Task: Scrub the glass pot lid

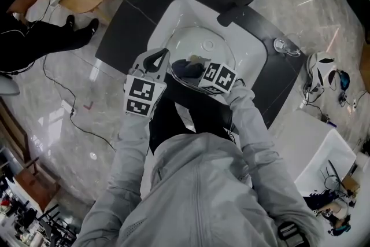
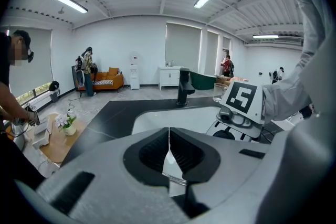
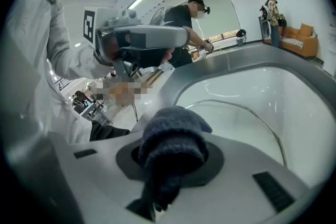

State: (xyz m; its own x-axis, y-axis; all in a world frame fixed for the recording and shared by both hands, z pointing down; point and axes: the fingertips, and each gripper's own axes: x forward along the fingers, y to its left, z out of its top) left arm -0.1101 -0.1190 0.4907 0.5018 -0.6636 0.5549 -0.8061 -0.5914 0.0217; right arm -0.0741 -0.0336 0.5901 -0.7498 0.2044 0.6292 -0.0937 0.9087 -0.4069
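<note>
Head view showed the glass pot lid (image 1: 184,81) held over the white sink (image 1: 254,50), left gripper (image 1: 161,61) jaws pinched on its rim, right gripper (image 1: 202,73) jaws clamped on a dark blue cloth (image 3: 173,134).

Showing a clear glass pot lid (image 1: 184,79) with a thin metal rim, tilting on edge at the centre of the head view; being pinched at its rim between the jaws of the left gripper (image 2: 169,136); arcing across the right gripper view's right half, just beside a bunched dark blue cloth (image 3: 170,139).
</note>
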